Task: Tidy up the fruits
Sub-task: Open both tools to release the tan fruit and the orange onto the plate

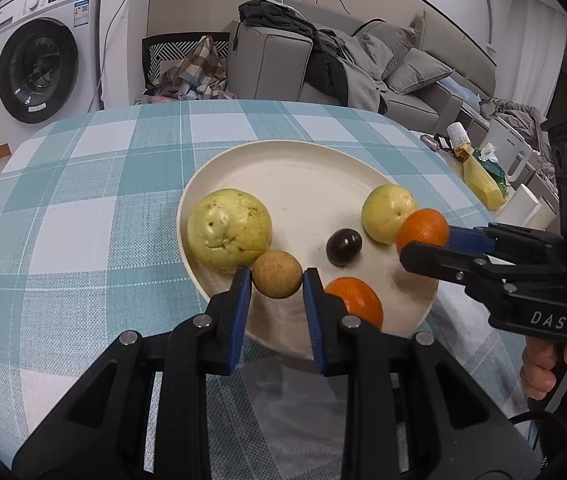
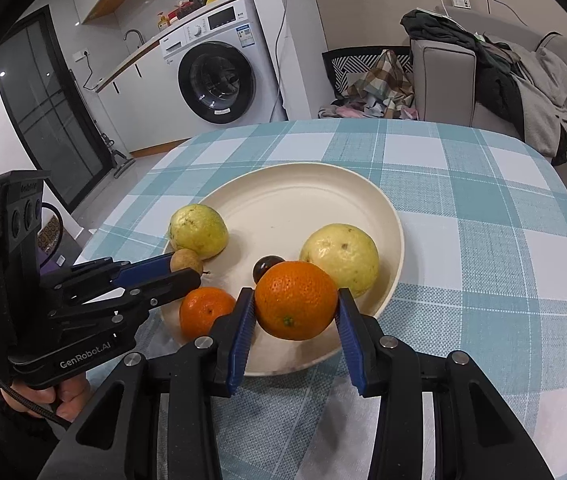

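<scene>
Two grippers, both loaded, over the round cream plate [image 1: 283, 152] on the teal-and-white checked tablecloth [image 1: 83, 200]. Left gripper [image 1: 277, 280] is clenched on a small tan-brown round fruit [image 1: 276, 275], both blue pads [image 1: 241, 312] touching it, at the plate's near rim just beside the large yellow-green guava [image 1: 229, 234]. Right gripper [image 2: 295, 308] grips a bright orange [image 2: 295, 300] across its middle, over the near edge of the plate.

Already on the plate: a second, smaller guava [image 1: 387, 212], a dark purple round fruit [image 1: 343, 247] and another orange [image 1: 357, 300].

Whether either held fruit is touching the plate yet: can't tell from these views.

Judgement on the placing step:
- Lower until the fruit is seated before letting go; round fruit rolls on the shallow plate.
- Bare area is at the plate's centre and far side, so set down there, not on the rim.
- Left side is tight, with the big guava touching or nearly so; open slowly so the pad doesn't nudge it.
- Keep the two grippers apart when releasing.
</scene>
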`<state>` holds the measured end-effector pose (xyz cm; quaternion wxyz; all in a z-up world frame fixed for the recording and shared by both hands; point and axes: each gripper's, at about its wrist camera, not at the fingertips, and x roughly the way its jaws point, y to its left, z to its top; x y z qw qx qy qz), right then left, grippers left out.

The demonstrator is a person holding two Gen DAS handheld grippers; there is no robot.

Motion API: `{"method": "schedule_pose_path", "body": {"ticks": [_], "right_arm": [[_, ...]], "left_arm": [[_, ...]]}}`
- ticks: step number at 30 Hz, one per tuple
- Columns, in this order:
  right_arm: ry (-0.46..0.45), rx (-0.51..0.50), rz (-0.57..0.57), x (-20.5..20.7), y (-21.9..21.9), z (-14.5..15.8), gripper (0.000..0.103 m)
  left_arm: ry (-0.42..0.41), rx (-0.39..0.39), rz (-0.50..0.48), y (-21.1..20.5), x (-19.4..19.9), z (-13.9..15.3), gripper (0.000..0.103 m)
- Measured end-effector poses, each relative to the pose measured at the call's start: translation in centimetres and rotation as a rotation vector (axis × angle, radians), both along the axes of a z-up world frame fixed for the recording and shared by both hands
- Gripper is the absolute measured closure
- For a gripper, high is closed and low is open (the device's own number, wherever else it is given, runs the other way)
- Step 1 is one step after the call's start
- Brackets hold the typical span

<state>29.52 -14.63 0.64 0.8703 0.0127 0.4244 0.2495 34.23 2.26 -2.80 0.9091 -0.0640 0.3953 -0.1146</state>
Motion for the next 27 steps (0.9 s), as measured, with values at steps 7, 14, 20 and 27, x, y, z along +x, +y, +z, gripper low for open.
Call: {"method": "schedule_pose_path", "body": {"ticks": [7,14,20,27], "right_arm": [[0.010,-0.014,-0.028,0.6,0.2,-0.4,0.062],[0.018,-0.026,-0.026,0.4,0.3,-0.6,0.062],[0.009,-0.009,-0.019,-0.2,0.0,-0.4,0.060],[-0.040,-0.012,-0.011,-1.7,-0.2,0.7,0.047]], "left_arm": [[-0.016,0.015,0.001,0.0,0.0,-0.1,0.079],[-0.031,0.021,0.003,-0.1,-0.4,0.2,0.079],[-0.052,0.049,0.014,-0.3,-1.4,0.9,0.079],[-0.059,0.063,0.039,-0.2,-3.1,2.0,0.058]]}}
